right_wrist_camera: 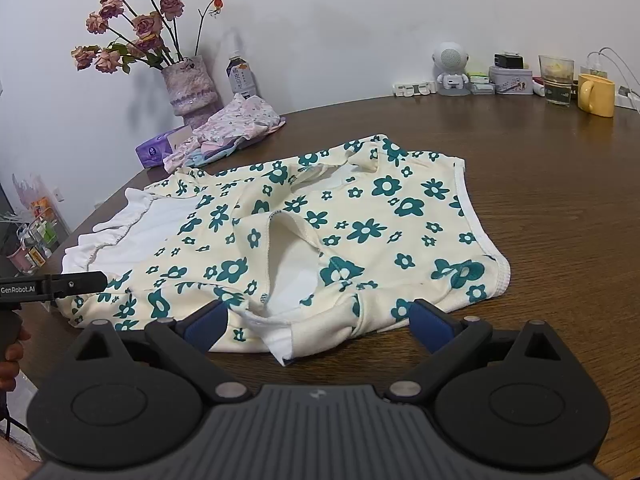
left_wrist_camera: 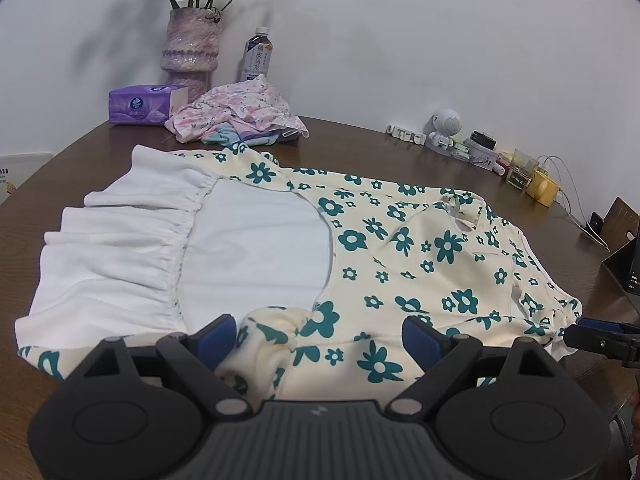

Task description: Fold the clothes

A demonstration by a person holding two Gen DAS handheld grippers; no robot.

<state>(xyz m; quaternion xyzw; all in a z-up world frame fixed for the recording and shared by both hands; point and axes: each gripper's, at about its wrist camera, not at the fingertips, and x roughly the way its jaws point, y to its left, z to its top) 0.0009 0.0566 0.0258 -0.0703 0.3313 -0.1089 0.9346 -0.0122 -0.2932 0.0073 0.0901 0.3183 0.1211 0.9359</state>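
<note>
"What did the dress [left_wrist_camera: 400,248] look like?" asked the first one.

"It was cream with lots of green flowers. It had a plain white panel in the middle and a white frilly skirt [left_wrist_camera: 116,256] at one end. It lay spread out flat on the brown wooden table [right_wrist_camera: 540,208], with some bumps and folds near the sleeves."

"Where were the claws?"

"The left claw [left_wrist_camera: 316,334] sat low at the near edge of the dress. Its two blue pads were spread wide, with a bunched bit of flowery cloth between them, but they did not squeeze it. The right claw [right_wrist_camera: 316,320] was at the other end of that near edge. Its pads were spread wide too, with a sleeve and a white hem lying between them, not pinched."

"What else was on the table?"

"At the back stood a purple vase [left_wrist_camera: 192,44] with dried roses, a drink bottle [left_wrist_camera: 256,56] and a purple tissue pack [left_wrist_camera: 144,105]. A small pile of pink flowery clothes [left_wrist_camera: 240,110] lay just behind the dress, very close to its far edge. Further along the wall were a little white robot toy [right_wrist_camera: 451,68], a tin box [right_wrist_camera: 510,80], a glass [right_wrist_camera: 556,80] and a yellow mug [right_wrist_camera: 596,94]. Those were well apart from the dress."
</note>
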